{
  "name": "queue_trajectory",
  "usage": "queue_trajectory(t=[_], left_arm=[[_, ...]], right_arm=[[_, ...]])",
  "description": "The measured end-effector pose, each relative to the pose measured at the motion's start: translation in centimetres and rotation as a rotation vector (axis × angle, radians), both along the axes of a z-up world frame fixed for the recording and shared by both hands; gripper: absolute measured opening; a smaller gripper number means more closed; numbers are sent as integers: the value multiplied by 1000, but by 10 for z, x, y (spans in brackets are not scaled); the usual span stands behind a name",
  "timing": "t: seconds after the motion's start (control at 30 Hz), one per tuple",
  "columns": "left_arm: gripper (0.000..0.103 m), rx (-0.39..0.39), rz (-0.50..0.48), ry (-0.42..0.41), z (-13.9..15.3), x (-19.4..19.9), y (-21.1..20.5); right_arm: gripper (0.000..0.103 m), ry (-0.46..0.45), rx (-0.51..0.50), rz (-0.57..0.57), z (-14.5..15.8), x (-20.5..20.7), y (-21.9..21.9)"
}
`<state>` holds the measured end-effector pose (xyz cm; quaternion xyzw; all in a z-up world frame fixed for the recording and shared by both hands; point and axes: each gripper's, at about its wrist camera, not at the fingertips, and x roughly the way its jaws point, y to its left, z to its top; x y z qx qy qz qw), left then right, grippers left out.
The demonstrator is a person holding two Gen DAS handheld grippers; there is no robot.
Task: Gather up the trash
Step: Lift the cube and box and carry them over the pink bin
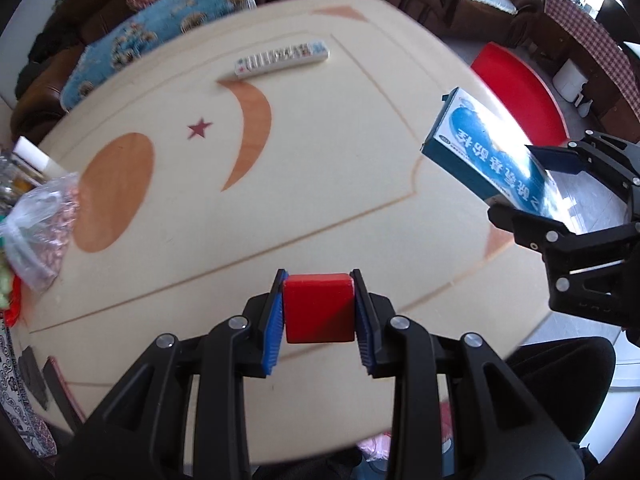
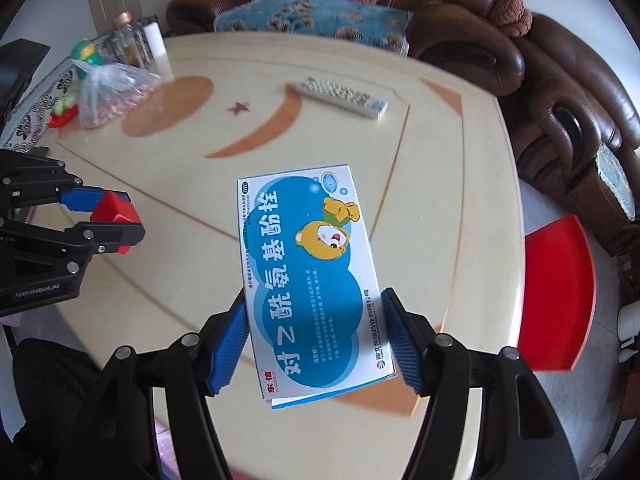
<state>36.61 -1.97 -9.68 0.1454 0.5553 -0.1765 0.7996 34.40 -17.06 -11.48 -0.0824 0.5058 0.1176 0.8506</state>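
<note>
Blue medicine box [image 2: 310, 280] gripped by right tongs [image 2: 316, 344]; left tongs [image 1: 319, 316] clamp red block [image 1: 319, 307].

left wrist view sits behind left tool [image 1: 319, 308], looking steeply down at cream desk [image 1: 320, 168], close above it, right wrist view likewise behind right tool [image 2: 314, 336], both share desk, remote [image 1: 282, 58], sofa [image 2: 460, 12], each sees the other tool

On the blue and white medicine box [image 2: 310, 276], large white Chinese characters "对乙酰氨基酚栓" are printed along its length. "OTC" is marked in a small oval at one corner, and "东信" at another. The smaller print is too fine to be read. "GenRobot.AI" is lettered on the left gripper [image 2: 120, 222] body.
</note>
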Motion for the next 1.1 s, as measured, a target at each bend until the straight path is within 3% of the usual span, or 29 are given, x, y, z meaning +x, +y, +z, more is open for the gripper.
queue_trajectory(t=[0.3,0.6,0.8,1.1], left_arm=[[31,-46,-42,-84,36,-78,10],[31,-77,-79,-108,46,-156,25],[31,-98,-95,-77,28,-195,30],[31,-110,-110,16,-30,-231,24]], right_arm=[[63,-91,36,25,61,-90,16],[63,-113,50,45,79,-174,29],[63,-93,67,52,66,-217,35],[63,17,94,26,4,-254,34]])
